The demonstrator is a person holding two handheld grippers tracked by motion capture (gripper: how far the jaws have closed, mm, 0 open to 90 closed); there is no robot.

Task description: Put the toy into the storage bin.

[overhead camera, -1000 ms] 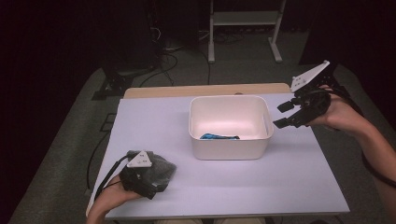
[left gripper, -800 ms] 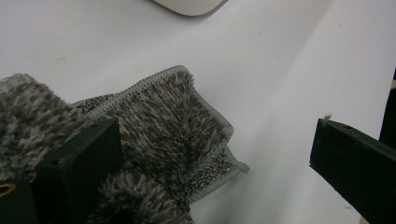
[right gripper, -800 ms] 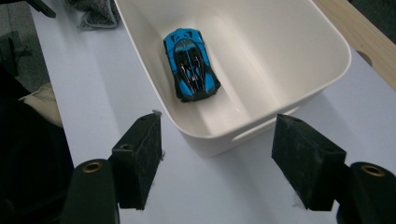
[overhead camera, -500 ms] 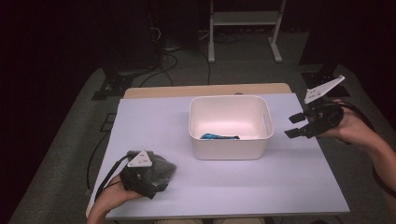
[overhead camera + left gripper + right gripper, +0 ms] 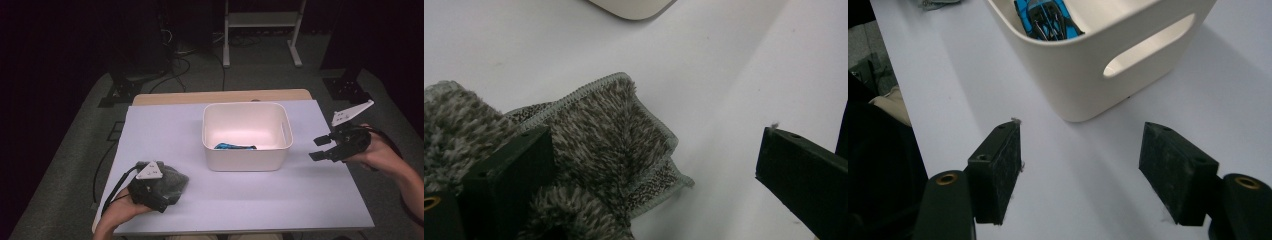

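A grey fuzzy cloth (image 5: 167, 182) lies bunched at the near left corner of the counter (image 5: 250, 200), well apart from the white bin. The left tongs (image 5: 150, 192) sit right on it: in the left gripper view the cloth (image 5: 614, 130) spreads under and around one black jaw, its shaggy pile touching that jaw, while the other jaw stands off over bare counter. So the left tongs are spread wide, and no pad presses the fabric from both sides. The cloth is thick and fleecy, mottled grey and white, with a stitched pale hem along a folded edge and a flatter speckled backing showing beneath the fold.

Farther out, the white bin (image 5: 247, 155) stands at the middle of the counter, a smooth plastic tub with rounded corners and a slot handle (image 5: 1148, 45) cut in its side. Inside it, against the near wall, lies a blue and black item (image 5: 1048, 17); what it is I cannot tell.

The right tongs (image 5: 320, 149) hover at the counter's right edge, just beside the bin's right wall, pointing toward it. Their two blocky black jaws stand apart with nothing between them. The counter's top is a matte, pale lilac sheet, with a wooden strip (image 5: 220, 97) at its far edge.
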